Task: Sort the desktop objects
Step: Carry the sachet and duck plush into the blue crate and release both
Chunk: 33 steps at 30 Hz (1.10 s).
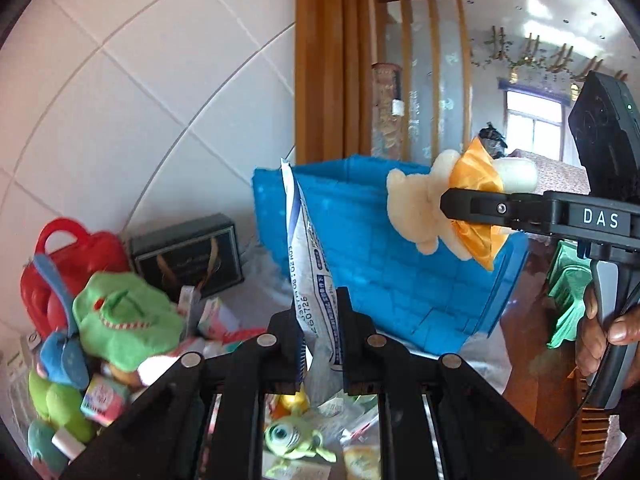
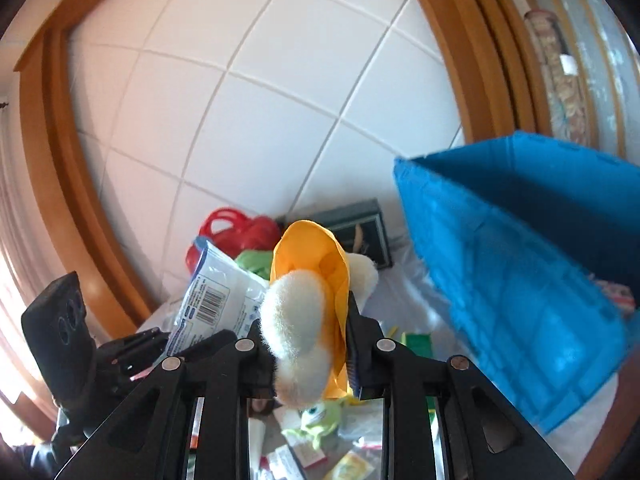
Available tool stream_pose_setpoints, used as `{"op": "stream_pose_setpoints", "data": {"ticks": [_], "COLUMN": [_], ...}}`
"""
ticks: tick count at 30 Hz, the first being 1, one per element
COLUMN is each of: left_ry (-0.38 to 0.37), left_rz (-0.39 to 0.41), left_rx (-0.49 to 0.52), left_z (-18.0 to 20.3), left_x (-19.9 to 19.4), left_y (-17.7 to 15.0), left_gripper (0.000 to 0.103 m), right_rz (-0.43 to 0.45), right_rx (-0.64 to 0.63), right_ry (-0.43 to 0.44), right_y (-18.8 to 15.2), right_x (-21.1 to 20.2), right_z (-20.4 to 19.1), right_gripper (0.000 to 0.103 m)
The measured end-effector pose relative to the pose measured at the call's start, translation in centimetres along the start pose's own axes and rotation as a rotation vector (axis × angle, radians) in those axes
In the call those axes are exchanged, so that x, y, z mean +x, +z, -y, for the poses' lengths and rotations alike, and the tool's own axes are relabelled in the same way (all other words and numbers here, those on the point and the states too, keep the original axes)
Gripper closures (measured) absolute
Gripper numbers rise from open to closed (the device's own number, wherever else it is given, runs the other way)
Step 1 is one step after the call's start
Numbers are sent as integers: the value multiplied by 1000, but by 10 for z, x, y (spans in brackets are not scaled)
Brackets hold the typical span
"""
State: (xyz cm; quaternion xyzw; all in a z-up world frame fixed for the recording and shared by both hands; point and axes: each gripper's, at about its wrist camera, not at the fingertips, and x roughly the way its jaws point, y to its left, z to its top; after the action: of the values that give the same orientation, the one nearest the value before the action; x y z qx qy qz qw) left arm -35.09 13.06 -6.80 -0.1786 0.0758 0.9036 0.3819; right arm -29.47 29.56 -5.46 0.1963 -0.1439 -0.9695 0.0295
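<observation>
My left gripper [image 1: 318,320] is shut on a white and blue printed packet [image 1: 310,256] and holds it upright, lifted above the table. The packet also shows in the right wrist view [image 2: 218,300]. My right gripper [image 2: 306,320] is shut on a cream plush toy with an orange cape [image 2: 304,304], also lifted. In the left wrist view the plush toy [image 1: 448,204] hangs in front of the blue fabric bin [image 1: 400,256]. The bin [image 2: 532,264] stands to the right in the right wrist view.
Several toys lie on the table: a green plush [image 1: 124,312], a red plastic bag toy [image 1: 76,256], a dark box [image 1: 188,256], a small one-eyed green figure [image 1: 292,438], and small packets [image 2: 348,466]. A tiled wall [image 2: 280,80] is behind.
</observation>
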Motion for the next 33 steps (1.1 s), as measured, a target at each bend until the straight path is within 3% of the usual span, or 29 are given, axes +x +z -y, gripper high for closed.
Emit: {"op": "stream_pose_setpoints", "data": {"ticks": [6,11,15,16,18,19,20,21,22,25,29,33], "left_ry": [-94,-143,-137,-110,-55,-37,-22,-12,-3,42,86,121], "left_rz": [109,134,81,71,65,73,91,106,110,127,142,159], "left_rx": [111,147,138,137,124,106,89,77,75,81,81,76], "left_z": [76,140,174,180,186,186,186,185,185,182,176,163], "left_x": [36,89,145,158,177,182,184,184,183,178,160,138], "left_y": [78,130,161,168,180,185,189,192,194,196,186,177], "left_gripper": [90,90,90,83,46,16,7,7,7,7,7,7], "right_rz": [169,192,188,169,140,144,154,162,173,205,259,265], "right_rx": [-22,-24,11,16,33,47,58,69,80,110,142,103], "right_ry": [-167,-245,-310,-342,-363,-365,-370,-376,-372,-344,-300,-256], "right_y": [54,85,104,108,118,121,122,123,123,120,114,110], "right_x": [-68,-83,-74,-68,-60,-61,-64,-66,-71,-84,-101,-107], "right_z": [58,126,187,203,231,242,254,262,270,282,281,266], "right_gripper": [79,79,74,72,53,47,38,27,24,21,9,7]}}
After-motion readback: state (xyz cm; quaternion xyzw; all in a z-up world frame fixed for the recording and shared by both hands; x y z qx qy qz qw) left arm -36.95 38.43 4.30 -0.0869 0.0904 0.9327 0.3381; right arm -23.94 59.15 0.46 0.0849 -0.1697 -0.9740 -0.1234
